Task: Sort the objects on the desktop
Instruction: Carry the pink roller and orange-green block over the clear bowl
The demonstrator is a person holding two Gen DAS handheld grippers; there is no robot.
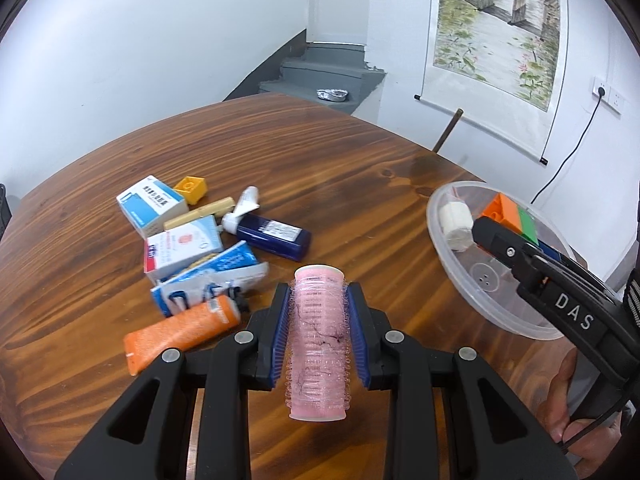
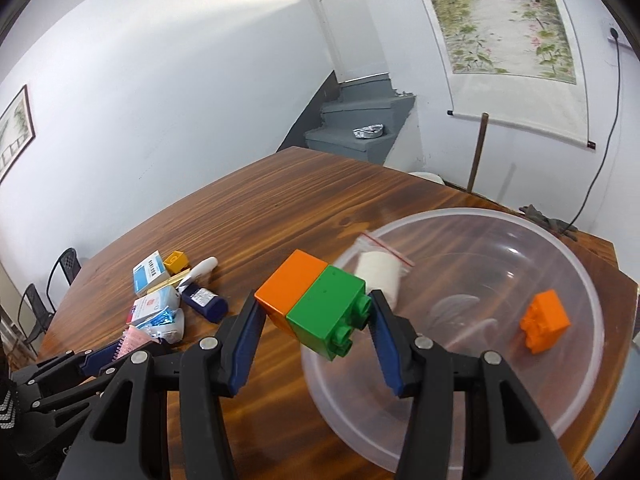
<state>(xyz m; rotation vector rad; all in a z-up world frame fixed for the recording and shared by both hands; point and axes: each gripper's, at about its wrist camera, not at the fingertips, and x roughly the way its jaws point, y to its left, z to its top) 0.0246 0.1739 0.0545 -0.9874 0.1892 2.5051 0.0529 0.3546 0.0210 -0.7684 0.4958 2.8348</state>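
The left gripper (image 1: 319,334) is closed on the pink cylindrical hair roller (image 1: 318,344), held above the wooden desk (image 1: 360,168) at mid-length; the roller appears light and springy, so moderate pressure across its bristled wall should suffice. The right gripper (image 2: 316,320) clamps the joined orange-and-green plastic building blocks (image 2: 316,308), rigid and smooth-sided, over the 9 o'clock rim of the clear plastic bowl (image 2: 580,380).

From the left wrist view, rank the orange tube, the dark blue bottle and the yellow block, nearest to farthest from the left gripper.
1. orange tube: just left of the left gripper, which holds the pink hair roller.
2. dark blue bottle: ahead, slightly left.
3. yellow block: far end of the pile, farthest.
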